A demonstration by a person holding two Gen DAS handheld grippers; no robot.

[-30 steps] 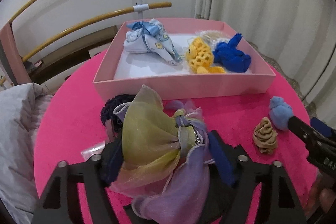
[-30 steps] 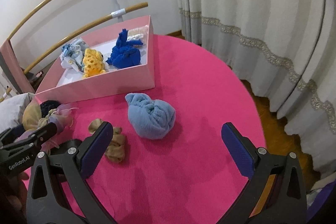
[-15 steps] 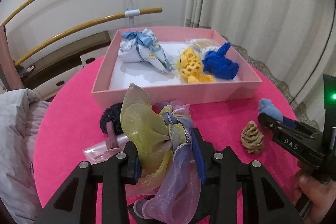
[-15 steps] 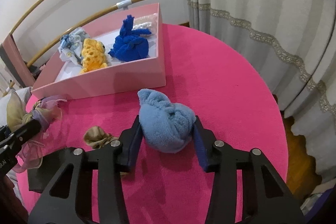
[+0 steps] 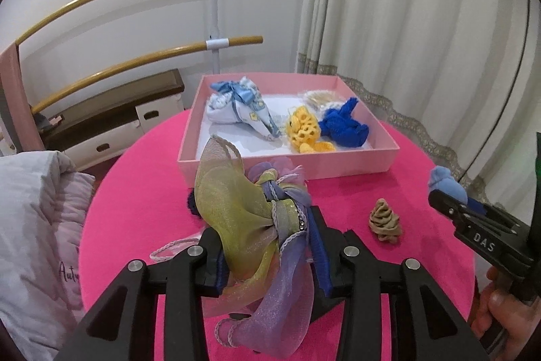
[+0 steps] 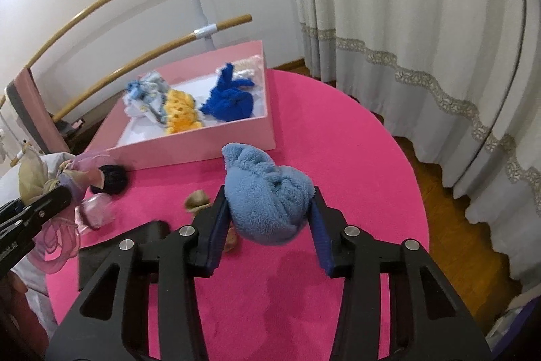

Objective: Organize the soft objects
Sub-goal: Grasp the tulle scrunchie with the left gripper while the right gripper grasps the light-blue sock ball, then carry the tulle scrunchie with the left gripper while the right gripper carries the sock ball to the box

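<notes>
While the left gripper [image 5: 268, 254] has its jaws clamped on a sheer organza bow [image 5: 236, 212], the right gripper [image 6: 267, 227] squeezes a light-blue terry bundle [image 6: 267, 195] above the pink counter [image 6: 338, 158].

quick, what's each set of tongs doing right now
left tongs: shut on the organza bow
right tongs: shut on the blue towel bundle

left wrist: close, faces pink box [image 5: 287, 163] | right wrist: same box [image 6: 189, 148], rightward angle

Four soft items lie in the box [image 5: 355, 159], which sits behind the brown bundle [image 5: 384, 221] on the table [image 5: 142, 192].
</notes>
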